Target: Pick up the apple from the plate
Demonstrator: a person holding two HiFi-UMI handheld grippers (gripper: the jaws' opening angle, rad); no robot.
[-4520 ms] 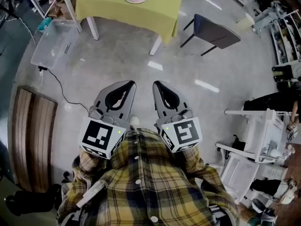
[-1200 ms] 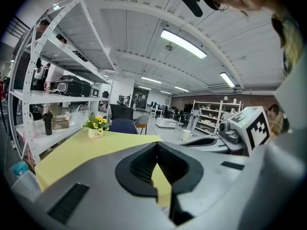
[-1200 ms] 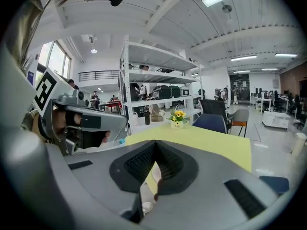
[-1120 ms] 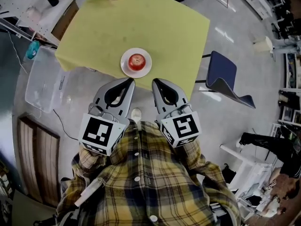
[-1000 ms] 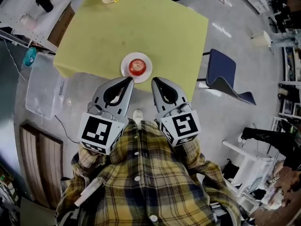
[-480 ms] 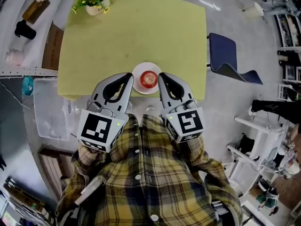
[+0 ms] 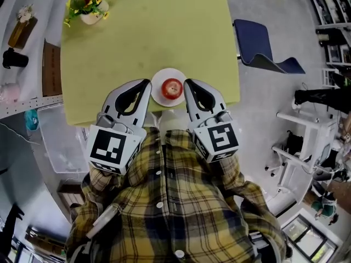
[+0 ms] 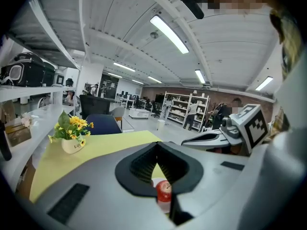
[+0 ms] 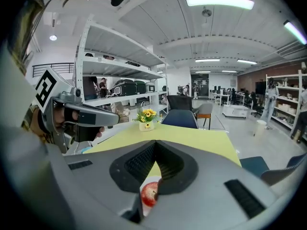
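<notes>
No lift of the apple point(image 7: 172, 87) yet. Sits red and upright in the middle of the white plate point(image 7: 157, 80), close to the near edge of the yellow-green counter point(image 7: 148, 37), with a pot of sunflowers point(image 7: 90, 12) well apart at the far corner.

Flanked by the left hand-held gripper point(image 7: 143, 84) and the right hand-held gripper point(image 7: 188, 83), one tip just beside each side of the plate, neither touching the fruit as far as the head view shows. Both closed: jaw tips meet in a point in the left gripper view and in the right gripper view alike, with nothing pinched between them. Shows only beyond and below the joined tips there, the apple point(image 8: 163, 189) on its plate in one view and again point(image 9: 149, 193) in the other.

Judged as approach done, grasp not begun. Left to do: part one pair of jaws, lower them round the apple, close on it, raise it clear of the plate.
</notes>
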